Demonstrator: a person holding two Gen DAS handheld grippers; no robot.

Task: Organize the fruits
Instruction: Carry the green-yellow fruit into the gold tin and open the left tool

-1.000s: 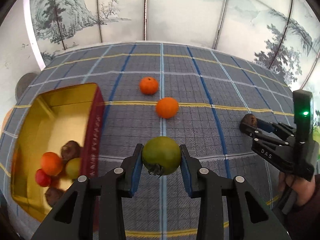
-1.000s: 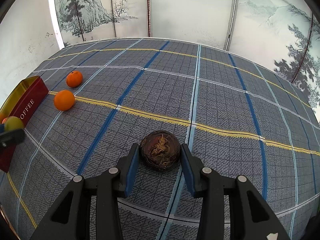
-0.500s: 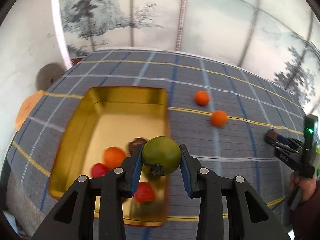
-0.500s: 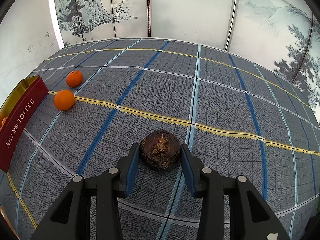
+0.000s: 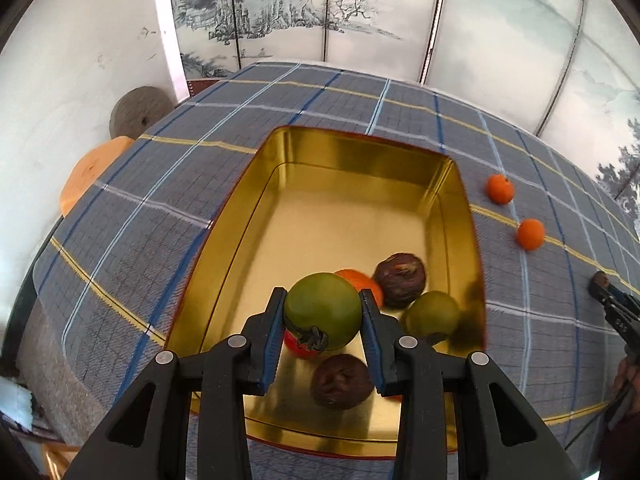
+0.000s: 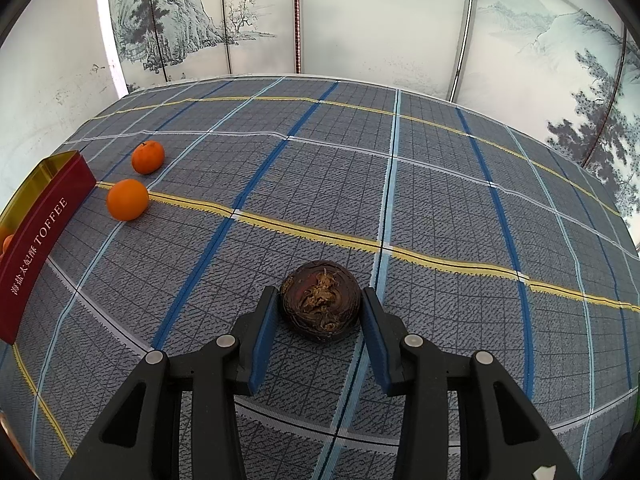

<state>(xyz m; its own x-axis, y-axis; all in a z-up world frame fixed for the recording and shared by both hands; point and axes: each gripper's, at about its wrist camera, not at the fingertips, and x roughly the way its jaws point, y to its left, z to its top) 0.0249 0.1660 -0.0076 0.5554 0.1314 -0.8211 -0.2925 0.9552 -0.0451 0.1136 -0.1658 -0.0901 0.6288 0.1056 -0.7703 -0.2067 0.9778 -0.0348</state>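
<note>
Holding: the left gripper [image 5: 322, 322] pinches a green fruit [image 5: 322, 311] between its blue pads, hovering over the near half of the gold tin [image 5: 356, 152].
Tin contents: a second green fruit [image 5: 431, 316] at 3 o'clock of the held one, a dark wrinkled fruit [image 5: 399, 279] at 2 o'clock, another dark one [image 5: 341, 381] at 6 o'clock, an orange fruit [image 5: 362, 280] and a red one [image 5: 298, 346] partly hidden behind the held fruit.
Right side: the right gripper [image 6: 320, 309] brackets a dark brown fruit [image 6: 321, 301] with its fingers close on either flank; whether the pads press it or merely flank it, and whether it rests on the cloth, cannot be told.
Still out: two oranges on the plaid tablecloth [image 6: 440, 184], one [image 6: 127, 199] just beside the tin's red TOFFEE wall [image 6: 44, 236], the other [image 6: 148, 157] at 1 o'clock of it.
Progress: judged well past halfway, with at least five fruits boxed.
Remaining: the green fruit to be released, the brown fruit to be carried over, and both oranges to be collected.
Caution: a drop onto the crowded corner could knock fruit about; the tin's far half lies bare.
</note>
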